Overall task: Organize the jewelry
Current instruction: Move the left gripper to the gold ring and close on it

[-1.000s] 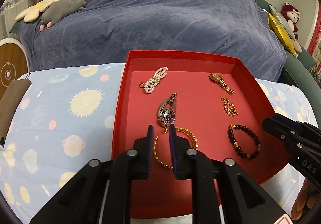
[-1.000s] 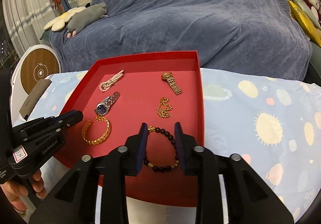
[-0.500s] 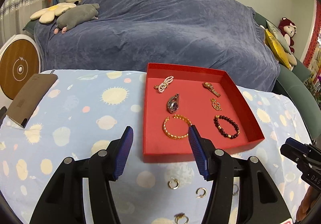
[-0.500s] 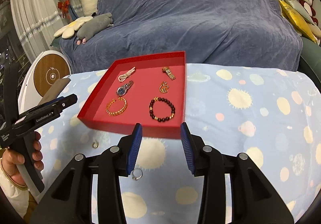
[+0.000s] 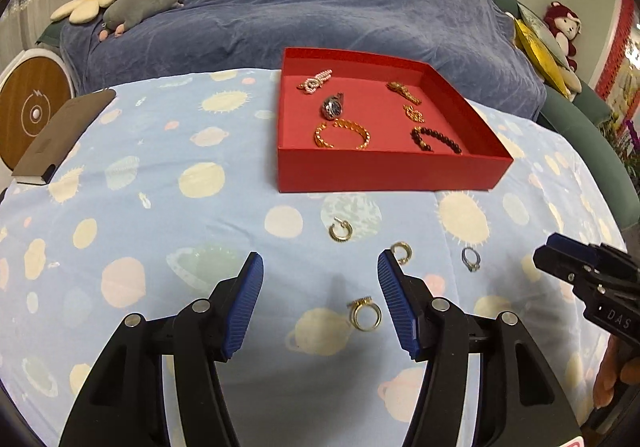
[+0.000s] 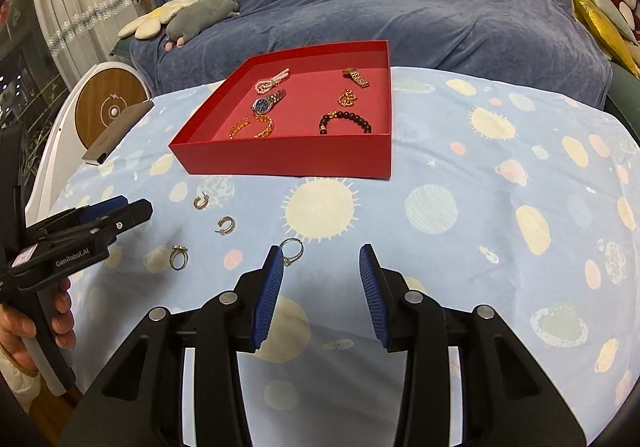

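A red tray [image 5: 384, 171] [image 6: 288, 161] on the patterned cloth holds a pearl bracelet [image 5: 315, 81], a silver watch [image 5: 332, 107], a gold chain bracelet [image 5: 342, 133], a dark bead bracelet [image 5: 436, 139], a gold watch [image 5: 404, 91] and a gold chain [image 5: 413, 113]. In front of the tray lie a gold ring [image 5: 364, 314] [image 6: 178, 257], two gold hoop earrings [image 5: 340, 231] [image 5: 401, 250] and a silver ring [image 5: 471, 259] [image 6: 292, 250]. My left gripper [image 5: 320, 291] is open and empty above the gold ring. My right gripper [image 6: 320, 287] is open and empty beside the silver ring.
A brown box [image 5: 64, 135] lies at the cloth's left edge. A round wooden-faced device [image 6: 112, 109] stands beyond it. A sofa under a blue cover [image 5: 320, 7] with plush toys [image 5: 140, 5] is behind the table.
Both grippers have drawn back from the tray toward the near side of the table and opened wide. The loose rings and earrings have come into view.
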### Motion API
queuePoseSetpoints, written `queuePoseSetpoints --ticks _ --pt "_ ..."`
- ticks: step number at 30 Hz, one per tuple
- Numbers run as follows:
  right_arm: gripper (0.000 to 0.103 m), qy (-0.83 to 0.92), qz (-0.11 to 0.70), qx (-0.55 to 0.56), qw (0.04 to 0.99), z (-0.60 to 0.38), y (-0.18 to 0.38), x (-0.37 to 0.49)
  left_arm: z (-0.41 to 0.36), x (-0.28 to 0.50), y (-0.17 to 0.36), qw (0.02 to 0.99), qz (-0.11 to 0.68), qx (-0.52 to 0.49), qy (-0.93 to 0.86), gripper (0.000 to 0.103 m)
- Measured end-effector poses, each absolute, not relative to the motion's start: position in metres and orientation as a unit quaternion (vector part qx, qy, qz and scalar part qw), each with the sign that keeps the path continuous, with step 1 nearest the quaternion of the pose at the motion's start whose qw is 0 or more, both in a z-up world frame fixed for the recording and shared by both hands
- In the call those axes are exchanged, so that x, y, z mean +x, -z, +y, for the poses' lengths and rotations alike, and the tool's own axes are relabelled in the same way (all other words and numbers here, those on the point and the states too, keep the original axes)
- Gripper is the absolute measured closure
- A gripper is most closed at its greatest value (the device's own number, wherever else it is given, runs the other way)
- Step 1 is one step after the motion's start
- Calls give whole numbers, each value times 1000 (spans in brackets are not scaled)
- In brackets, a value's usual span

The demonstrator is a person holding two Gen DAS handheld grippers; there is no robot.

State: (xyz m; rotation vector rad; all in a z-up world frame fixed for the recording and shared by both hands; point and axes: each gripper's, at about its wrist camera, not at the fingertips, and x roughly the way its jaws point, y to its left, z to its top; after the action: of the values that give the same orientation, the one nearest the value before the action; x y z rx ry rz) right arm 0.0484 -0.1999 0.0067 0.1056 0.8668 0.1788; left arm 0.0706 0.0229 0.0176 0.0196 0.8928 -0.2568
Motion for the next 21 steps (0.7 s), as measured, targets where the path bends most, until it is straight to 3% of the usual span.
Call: queuePoseSetpoints --ticks 21 --pt "60 -99 445 19 890 -184 20 51 0 63 23 883 450 36 129 42"
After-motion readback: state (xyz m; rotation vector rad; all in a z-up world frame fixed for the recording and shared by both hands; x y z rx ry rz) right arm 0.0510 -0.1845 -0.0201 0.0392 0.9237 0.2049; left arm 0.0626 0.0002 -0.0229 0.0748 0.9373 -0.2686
